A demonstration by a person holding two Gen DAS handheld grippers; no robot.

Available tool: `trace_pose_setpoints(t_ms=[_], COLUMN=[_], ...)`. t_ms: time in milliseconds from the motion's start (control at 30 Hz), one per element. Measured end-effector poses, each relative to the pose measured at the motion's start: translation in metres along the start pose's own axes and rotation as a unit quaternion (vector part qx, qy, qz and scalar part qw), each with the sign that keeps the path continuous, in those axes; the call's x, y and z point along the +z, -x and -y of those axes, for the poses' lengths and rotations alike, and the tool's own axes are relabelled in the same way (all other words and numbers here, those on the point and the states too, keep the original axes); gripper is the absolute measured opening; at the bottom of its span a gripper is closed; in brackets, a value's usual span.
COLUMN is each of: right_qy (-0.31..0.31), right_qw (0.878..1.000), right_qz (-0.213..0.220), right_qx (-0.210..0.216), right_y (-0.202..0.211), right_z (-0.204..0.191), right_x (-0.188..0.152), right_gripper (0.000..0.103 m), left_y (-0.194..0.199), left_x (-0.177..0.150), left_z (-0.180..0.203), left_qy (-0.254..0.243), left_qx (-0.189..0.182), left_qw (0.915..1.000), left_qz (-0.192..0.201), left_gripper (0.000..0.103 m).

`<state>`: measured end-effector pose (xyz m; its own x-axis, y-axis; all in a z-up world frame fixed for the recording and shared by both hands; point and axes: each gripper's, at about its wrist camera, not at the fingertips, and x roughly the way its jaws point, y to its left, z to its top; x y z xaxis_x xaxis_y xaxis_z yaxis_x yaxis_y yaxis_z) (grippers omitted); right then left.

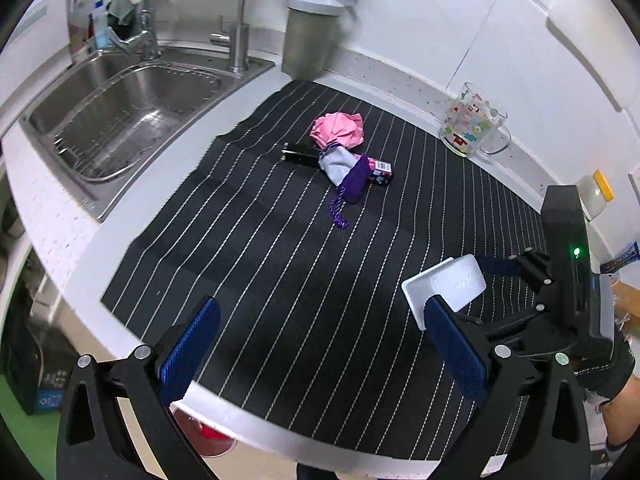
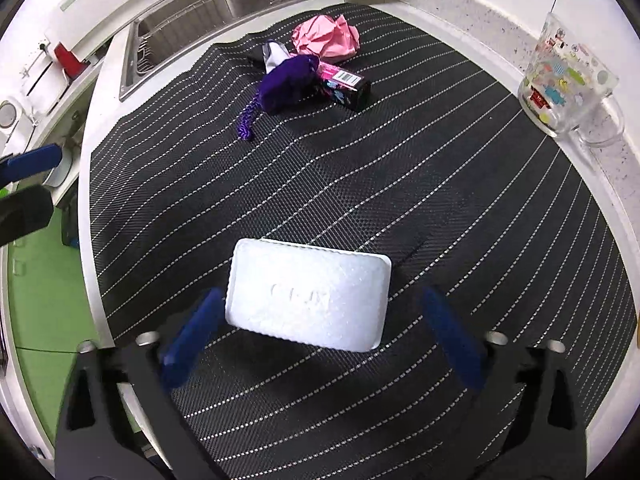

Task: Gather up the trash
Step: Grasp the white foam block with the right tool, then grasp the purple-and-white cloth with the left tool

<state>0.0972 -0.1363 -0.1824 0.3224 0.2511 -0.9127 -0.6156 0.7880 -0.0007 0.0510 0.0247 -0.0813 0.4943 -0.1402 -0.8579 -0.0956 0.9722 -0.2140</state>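
A white foam tray (image 2: 308, 296) lies upside down on the black striped mat (image 2: 400, 184). My right gripper (image 2: 320, 332) is open around its near end, fingers apart from its sides. The tray also shows in the left wrist view (image 1: 444, 288), behind my left gripper's right finger. My left gripper (image 1: 320, 344) is open and empty over the mat's front edge. Farther back lies a pile: crumpled pink paper (image 2: 326, 36), a purple pouch with cord (image 2: 286, 82), a grey cloth (image 1: 338, 162), a small pink and black box (image 2: 346, 84) and a black item (image 1: 298, 156).
A steel sink (image 1: 120, 120) with taps lies left of the mat. A grey lidded bin (image 1: 312, 32) stands at the back wall. A printed glass mug (image 2: 564, 80) stands at the right on the counter. A small jar (image 1: 596, 196) is at far right.
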Motion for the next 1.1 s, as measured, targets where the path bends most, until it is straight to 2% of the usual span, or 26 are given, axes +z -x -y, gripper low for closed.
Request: trace_pose_setpoints(t_ms=[167,533,867,900,967,1033,1067,1100], right_qy=[0.001,-0.025,-0.043,-0.044,-0.046,-0.046,-0.046,-0.046], right_qw=[1.000,0.999,0.998,0.998,0.998,0.998,0.998,0.998], right_qz=[0.010,0.037,0.045,0.045,0.046,0.049,0.049,0.051], right_qx=[0.002,-0.010,-0.003,-0.001,0.002,0.005,0.006,0.008], right_y=[0.014,0.059,0.062,0.062,0.060,0.060,0.060,0.060], right_z=[0.007,0.058,0.093,0.096,0.100,0.103,0.104,0.104], right_x=[0.003,0.016,0.021,0.022,0.023,0.025,0.026,0.026], right_gripper=[0.066,0.066,0.066,0.066,0.066,0.066,0.066,0.066], left_y=[-0.009,-0.058,-0.112,-0.115,-0.119,-0.123,-0.122,-0.122], left_x=[0.014,0.058,0.087,0.088,0.088,0.089,0.089,0.089], left_z=[0.007,0.030,0.028,0.027,0.027,0.025,0.024,0.024], left_qy=[-0.014,-0.035,-0.025,-0.024,-0.021,-0.019,-0.019,-0.018], left_qx=[-0.013,-0.021,0.006,0.008,0.011,0.018,0.022,0.020], left_qw=[0.9998,0.9991,0.9992,0.9992,0.9991,0.9989,0.9989,0.9990], left_qz=[-0.001,-0.014,-0.030,-0.031,-0.036,-0.040,-0.036,-0.036], left_gripper=[0.098,0.098,0.097,0.093,0.068,0.054,0.040,0.030])
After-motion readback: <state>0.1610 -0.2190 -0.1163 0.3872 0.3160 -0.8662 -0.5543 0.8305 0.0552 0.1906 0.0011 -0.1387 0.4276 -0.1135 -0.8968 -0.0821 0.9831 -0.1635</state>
